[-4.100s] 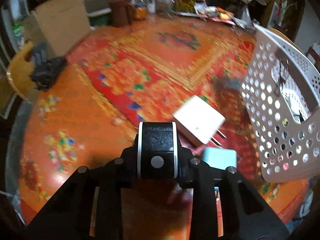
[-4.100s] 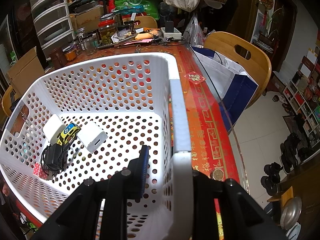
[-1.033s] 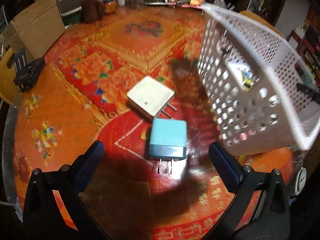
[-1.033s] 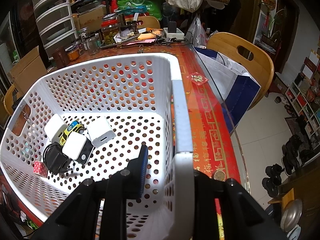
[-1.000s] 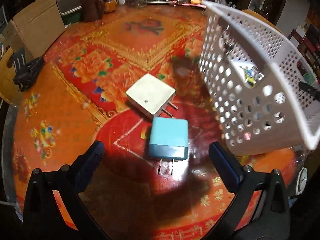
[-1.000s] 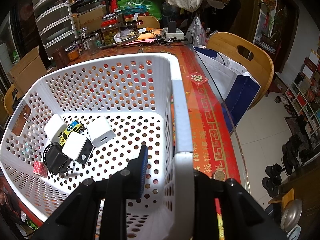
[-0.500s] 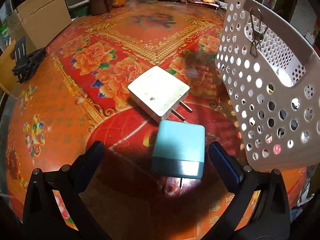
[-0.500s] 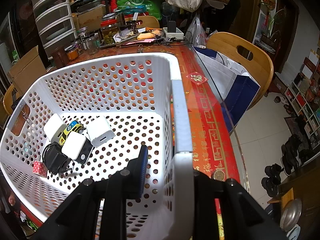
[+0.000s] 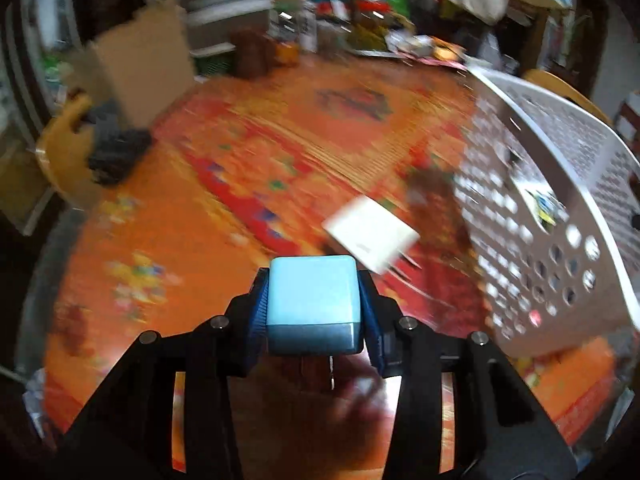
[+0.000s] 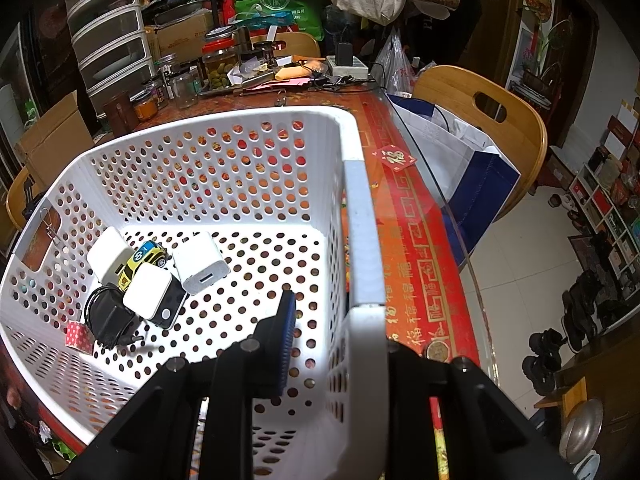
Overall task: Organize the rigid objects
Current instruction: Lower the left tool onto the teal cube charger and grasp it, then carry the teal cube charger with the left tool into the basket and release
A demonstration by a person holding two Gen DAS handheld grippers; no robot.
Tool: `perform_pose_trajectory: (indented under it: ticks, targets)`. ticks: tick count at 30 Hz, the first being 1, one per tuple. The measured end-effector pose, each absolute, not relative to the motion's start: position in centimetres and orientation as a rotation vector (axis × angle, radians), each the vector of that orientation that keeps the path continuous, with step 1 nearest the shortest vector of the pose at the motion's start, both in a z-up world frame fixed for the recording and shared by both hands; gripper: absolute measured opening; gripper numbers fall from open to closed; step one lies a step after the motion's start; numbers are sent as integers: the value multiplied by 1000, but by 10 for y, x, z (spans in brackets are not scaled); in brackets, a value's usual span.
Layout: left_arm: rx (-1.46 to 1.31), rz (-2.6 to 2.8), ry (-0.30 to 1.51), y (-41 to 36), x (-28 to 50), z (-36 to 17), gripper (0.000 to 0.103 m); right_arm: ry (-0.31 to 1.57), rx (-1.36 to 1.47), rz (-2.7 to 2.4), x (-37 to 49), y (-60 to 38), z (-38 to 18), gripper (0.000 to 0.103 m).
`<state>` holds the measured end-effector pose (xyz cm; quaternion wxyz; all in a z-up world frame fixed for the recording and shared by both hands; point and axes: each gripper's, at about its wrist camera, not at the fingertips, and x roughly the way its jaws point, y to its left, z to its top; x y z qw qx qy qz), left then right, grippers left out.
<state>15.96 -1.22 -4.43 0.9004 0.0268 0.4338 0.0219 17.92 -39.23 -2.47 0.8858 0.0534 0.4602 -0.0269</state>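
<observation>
The table (image 9: 224, 240) with its orange patterned cloth is spreading ahead of and below the left gripper (image 9: 314, 304); this view is motion-blurred, so fine detail is uncertain.

The white perforated basket (image 10: 224, 168) is sitting to the front-right of the left gripper. The right gripper (image 10: 340, 344) is clamping the basket's near wall — one finger inside, one outside — which is steadying it.

A white charger (image 9: 370, 234) is lying on the cloth just ahead and slightly right of the left gripper, between it and the basket, prongs pointing toward the gripper.

The left gripper is gripping the blue charger (image 9: 313, 300) squarely across its side faces; its metal prongs are pointing back under the gripper. It appears lifted off the cloth (judgement from the view angle, not certain).

Inside the basket, ahead-left of the right gripper: several white chargers, a black adapter (image 10: 108, 318), a yellow toy car (image 10: 142, 262).

Step in hand, as I judge it: carrying the blue charger into the basket. To do it well:
- clearing the rim with margin before moving right
- keeping the right grip firm so the basket is not tipping
- releasing low over bare floor — beside the cluster, not on it
- avoiding catching the prongs in the wall holes.
</observation>
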Motion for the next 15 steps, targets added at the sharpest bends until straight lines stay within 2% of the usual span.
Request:
perform_pose_trajectory:
  ticks: [9,15]
  targets:
    - [104,234,826,14,175,-21,39,956,105,-53,180,-393,-24,23]
    - [111,177,812,-2,182,-4,39,953,104,-51,180,-393,-24,23]
